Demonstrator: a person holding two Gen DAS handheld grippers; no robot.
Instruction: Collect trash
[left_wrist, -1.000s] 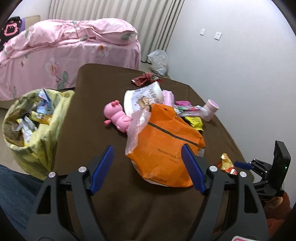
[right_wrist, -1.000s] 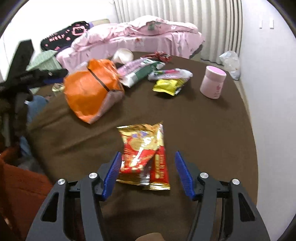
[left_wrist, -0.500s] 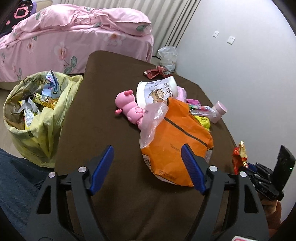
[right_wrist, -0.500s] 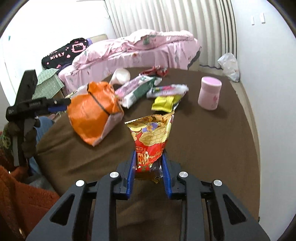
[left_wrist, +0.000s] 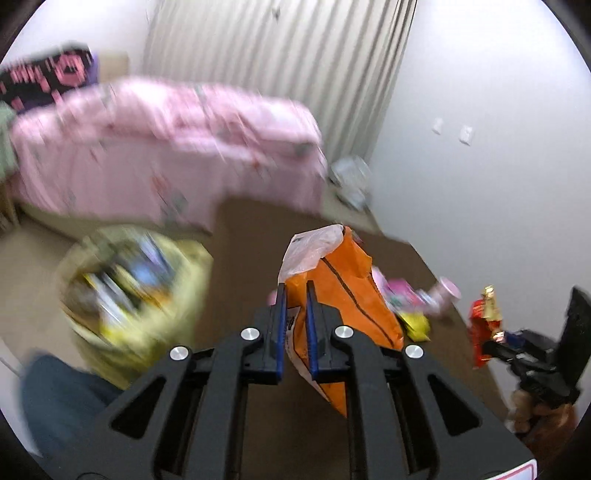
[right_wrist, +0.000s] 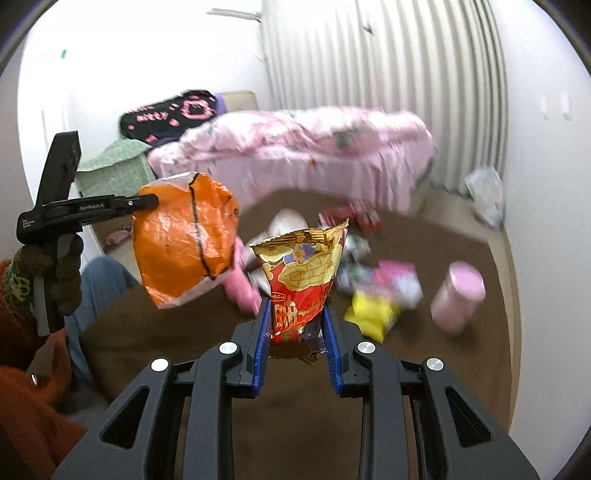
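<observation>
both hand-held grippers now carry trash. left hand-held gripper (left_wrist: 294, 314) has just clamped its blue jaws onto the edge of the crumpled orange plastic bag (left_wrist: 347, 295), which a second ago lay flat on the brown-covered desk (left_wrist: 251, 229) and now hangs clear above it. right hand-held gripper (right_wrist: 295, 325) is pinched on the red and gold foil snack packet (right_wrist: 303, 273), also lifted off the desk. by my judgement both pieces are ready to go to the yellow trash bag (left_wrist: 136, 288), which stands on the floor left of the desk.

count: two hand-held grippers, one orange bag, one foil packet, one yellow trash bag, one pink cylindrical jar (right_wrist: 458, 299), one yellow wrapper (right_wrist: 373, 314); the rest of the litter is too blurred to count.
</observation>
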